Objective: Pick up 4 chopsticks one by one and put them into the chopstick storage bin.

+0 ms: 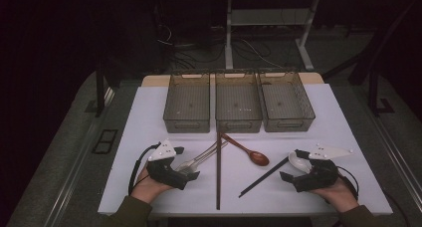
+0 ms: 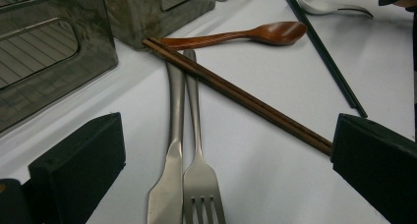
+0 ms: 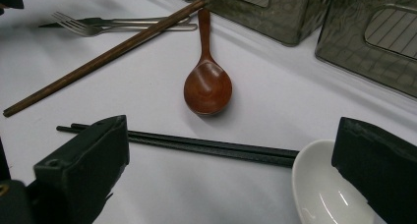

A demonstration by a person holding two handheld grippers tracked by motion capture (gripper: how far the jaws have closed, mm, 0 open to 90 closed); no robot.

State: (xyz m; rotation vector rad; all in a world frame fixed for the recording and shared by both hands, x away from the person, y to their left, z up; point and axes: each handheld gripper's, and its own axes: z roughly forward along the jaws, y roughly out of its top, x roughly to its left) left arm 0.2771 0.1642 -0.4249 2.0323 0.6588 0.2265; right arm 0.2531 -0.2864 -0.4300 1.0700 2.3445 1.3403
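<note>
Left gripper [image 1: 189,163] rested on the white counter [image 1: 149,127] at the near left, jaws spread wide and released, nothing between the pads. Found just ahead of it: a silver metal table knife [image 2: 169,150] and a silver metal fork [image 2: 199,170], lying side by side and touching, handles pointing toward the bins. Crossing over both handles: a pair of brown wooden chopsticks [image 2: 236,94], far tips beside the middle bin, near end reaching the left gripper's right-hand jaw in the left gripper view. Reddish-brown wooden spoon [image 1: 254,155] lay near the counter's middle, handle tip close to the chopstick tips, bowl toward the right gripper. Right gripper [image 1: 292,166] rested at the near right, jaws likewise spread and released, gripping nothing. White ceramic soup spoon [image 3: 324,189] sat just ahead of it, beside its right-hand jaw in the right gripper view; contact could not be told. Pair of black chopsticks [image 3: 206,146] lay across that view in front of the jaws, one end next to the white spoon. Three translucent grey plastic bins [image 1: 238,103] stood in a row at the far side, touching one another.
</note>
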